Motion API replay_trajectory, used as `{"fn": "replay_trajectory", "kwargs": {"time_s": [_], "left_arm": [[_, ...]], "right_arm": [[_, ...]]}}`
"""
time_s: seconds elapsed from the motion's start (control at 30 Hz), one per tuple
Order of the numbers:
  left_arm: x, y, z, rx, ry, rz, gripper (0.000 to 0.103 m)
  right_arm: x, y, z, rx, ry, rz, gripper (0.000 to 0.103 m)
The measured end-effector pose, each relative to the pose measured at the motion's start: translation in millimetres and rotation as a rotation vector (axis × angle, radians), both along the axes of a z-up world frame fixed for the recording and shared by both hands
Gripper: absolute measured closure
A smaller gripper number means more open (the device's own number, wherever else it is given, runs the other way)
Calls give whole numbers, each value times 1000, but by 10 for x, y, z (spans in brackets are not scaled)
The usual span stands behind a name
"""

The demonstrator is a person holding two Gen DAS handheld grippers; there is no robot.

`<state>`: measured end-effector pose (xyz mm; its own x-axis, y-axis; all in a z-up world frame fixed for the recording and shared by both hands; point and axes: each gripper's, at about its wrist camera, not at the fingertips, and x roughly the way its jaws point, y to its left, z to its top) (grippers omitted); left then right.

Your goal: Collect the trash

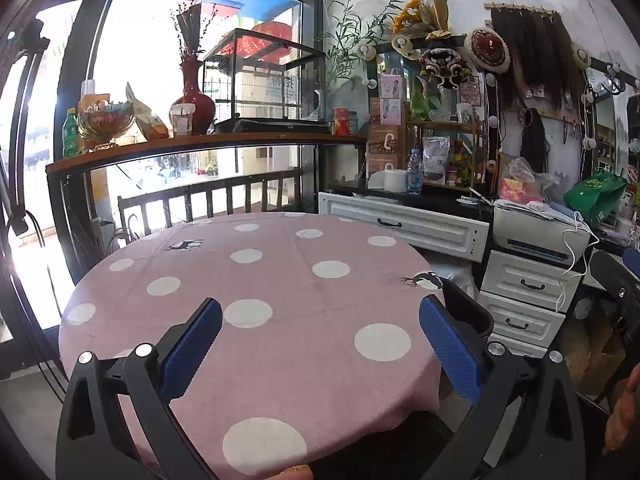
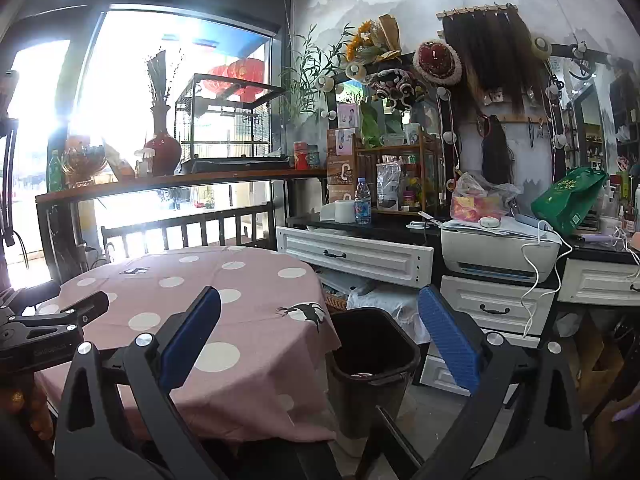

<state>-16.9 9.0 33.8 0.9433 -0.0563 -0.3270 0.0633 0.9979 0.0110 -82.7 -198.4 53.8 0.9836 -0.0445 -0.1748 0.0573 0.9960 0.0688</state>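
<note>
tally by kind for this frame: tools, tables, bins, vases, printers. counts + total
Tools: 2, left tool and right tool, both open, holding nothing
Tables: 1, round table under a pink polka-dot cloth
Bins: 1, black bin on the floor beside the table
Vases: 1, red vase on the window shelf
Printers: 1, white printer
Total: 6
</note>
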Motion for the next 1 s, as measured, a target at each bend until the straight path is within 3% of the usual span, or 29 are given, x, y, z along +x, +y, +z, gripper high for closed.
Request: {"fn": "replay_trajectory", "kwargs": {"time_s": [1.0], "left_arm": [[52, 9, -46, 15, 20, -5, 5]], "right_arm": [[37, -9, -50, 7, 14, 1, 6]]}}
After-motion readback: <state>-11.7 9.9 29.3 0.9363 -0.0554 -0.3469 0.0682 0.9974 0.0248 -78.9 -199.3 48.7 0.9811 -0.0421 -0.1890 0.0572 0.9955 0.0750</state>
